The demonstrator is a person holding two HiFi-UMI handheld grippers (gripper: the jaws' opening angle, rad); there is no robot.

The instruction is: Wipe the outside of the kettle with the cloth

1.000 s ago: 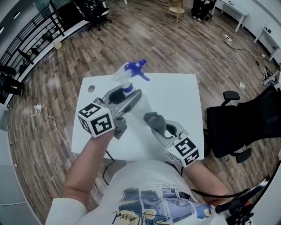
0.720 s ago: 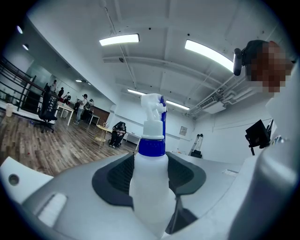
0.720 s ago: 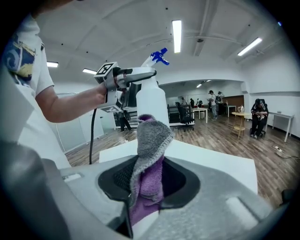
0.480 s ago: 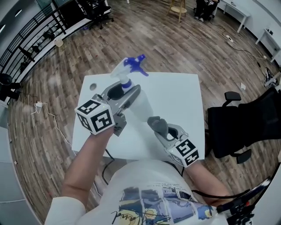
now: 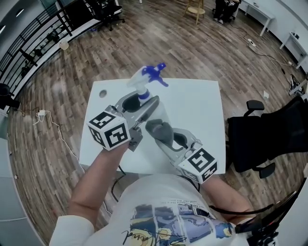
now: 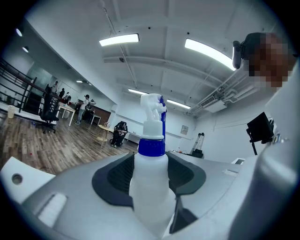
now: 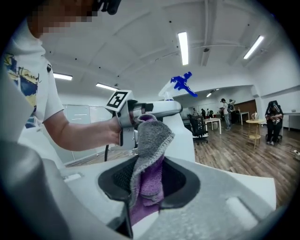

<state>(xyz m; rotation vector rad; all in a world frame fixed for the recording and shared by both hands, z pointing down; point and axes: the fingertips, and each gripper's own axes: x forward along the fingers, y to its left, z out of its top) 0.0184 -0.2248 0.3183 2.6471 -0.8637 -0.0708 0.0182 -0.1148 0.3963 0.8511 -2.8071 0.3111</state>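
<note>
The left tool [image 5: 141, 102] pinches a white spray bottle [image 6: 151, 143] over the worktop [image 5: 198, 103]. The right tool [image 7: 147, 182] pinches a grey-purple cloth [image 7: 153, 135] beside it.

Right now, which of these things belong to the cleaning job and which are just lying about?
In use: spray bottle, held by the left gripper; grey and purple cloth, held by the right gripper; white table beneath them. No kettle shows.
Just lying about: black office chair beside the table; wooden stool far across the floor.
</note>
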